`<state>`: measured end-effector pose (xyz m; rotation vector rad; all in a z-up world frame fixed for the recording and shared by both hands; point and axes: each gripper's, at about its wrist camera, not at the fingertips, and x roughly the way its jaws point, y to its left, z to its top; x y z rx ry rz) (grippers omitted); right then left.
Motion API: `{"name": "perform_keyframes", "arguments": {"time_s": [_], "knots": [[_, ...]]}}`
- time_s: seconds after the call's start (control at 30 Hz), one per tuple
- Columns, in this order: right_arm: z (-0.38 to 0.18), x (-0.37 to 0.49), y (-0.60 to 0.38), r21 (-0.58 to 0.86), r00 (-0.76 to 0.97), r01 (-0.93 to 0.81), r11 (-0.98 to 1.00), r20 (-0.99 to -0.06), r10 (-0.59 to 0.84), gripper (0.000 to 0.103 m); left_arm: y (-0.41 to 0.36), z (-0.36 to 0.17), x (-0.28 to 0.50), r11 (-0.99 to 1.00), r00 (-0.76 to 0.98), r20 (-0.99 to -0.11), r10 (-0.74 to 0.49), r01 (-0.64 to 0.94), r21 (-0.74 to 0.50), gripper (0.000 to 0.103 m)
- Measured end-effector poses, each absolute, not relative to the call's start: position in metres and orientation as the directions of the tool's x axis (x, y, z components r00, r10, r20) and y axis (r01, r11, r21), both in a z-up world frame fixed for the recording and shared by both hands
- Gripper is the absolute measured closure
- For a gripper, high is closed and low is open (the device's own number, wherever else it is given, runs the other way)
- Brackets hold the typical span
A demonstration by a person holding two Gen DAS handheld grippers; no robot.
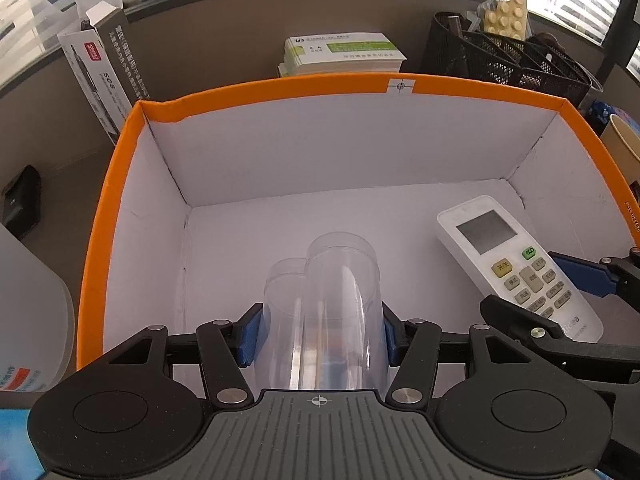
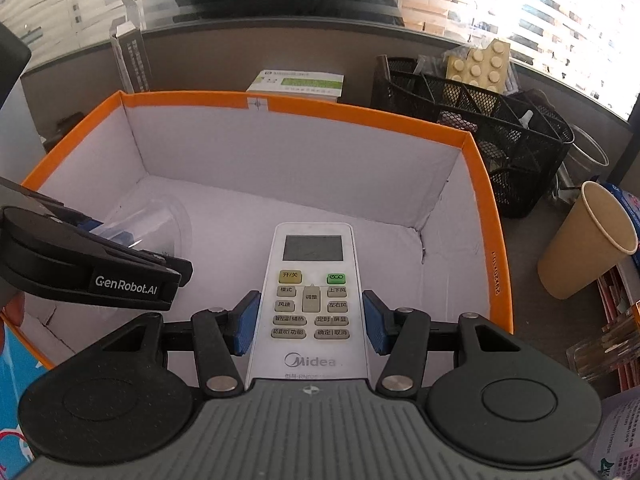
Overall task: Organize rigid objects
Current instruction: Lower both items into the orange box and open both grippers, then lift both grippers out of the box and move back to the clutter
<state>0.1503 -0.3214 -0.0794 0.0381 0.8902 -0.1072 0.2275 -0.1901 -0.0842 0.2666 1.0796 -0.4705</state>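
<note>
A: What has the left gripper [image 1: 320, 330] got hold of?

B: A clear plastic cup [image 1: 324, 304], clamped between its blue pads [image 1: 250, 334] at about half spread. The cup lies tilted inside the orange-rimmed box [image 1: 280, 82], its mouth toward the box's far wall, near the left side of the white floor.

A: And the right gripper [image 2: 310, 322]?

B: Its pads [image 2: 244, 324] sit against both long edges of the white Midea remote [image 2: 310, 300], also roughly half open. The remote is inside the same box, toward its right wall, screen end pointing to the far wall. Whether it rests on the floor cannot be told.

A: What stands around the box?

B: On the surface, a black mesh organiser [image 2: 480, 132] off the far right corner, a brown paper cup [image 2: 588, 240] beside the right wall, and a green-and-white carton [image 1: 344, 54] behind the far wall.
</note>
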Motion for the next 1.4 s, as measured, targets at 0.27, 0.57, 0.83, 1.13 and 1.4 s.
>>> {"name": "perform_keyframes", "arguments": {"time_s": [0.27, 0.57, 0.83, 1.13, 1.4], "knots": [[-0.08, 0.153, -0.32, -0.027, 0.592, 0.102, 0.994, -0.802, -0.082, 0.052, -0.193, -0.084, 0.229, 0.872, 0.367, -0.905, -0.214, 0.49, -0.008, 0.045], [-0.078, 0.15, -0.317, -0.034, 0.616, 0.119, 0.992, -0.781, -0.1, 0.049, -0.19, -0.077, 0.228, 0.884, 0.39, -0.891, -0.233, 0.467, -0.026, 0.02], [-0.071, 0.142, -0.316, -0.028, 0.651, 0.126, 0.992, -0.752, -0.104, 0.048, -0.189, -0.065, 0.219, 0.886, 0.444, -0.86, -0.253, 0.463, -0.022, 0.016], [-0.053, 0.125, -0.317, -0.042, 0.699, 0.143, 0.989, -0.703, -0.131, 0.048, -0.187, -0.039, 0.201, 0.897, 0.563, -0.792, -0.238, 0.44, 0.044, 0.008], [-0.027, 0.098, -0.318, -0.037, 0.755, 0.164, 0.986, -0.639, -0.15, 0.048, -0.18, -0.003, 0.172, 0.904, 0.676, -0.697, -0.238, 0.417, 0.096, 0.005]]}}
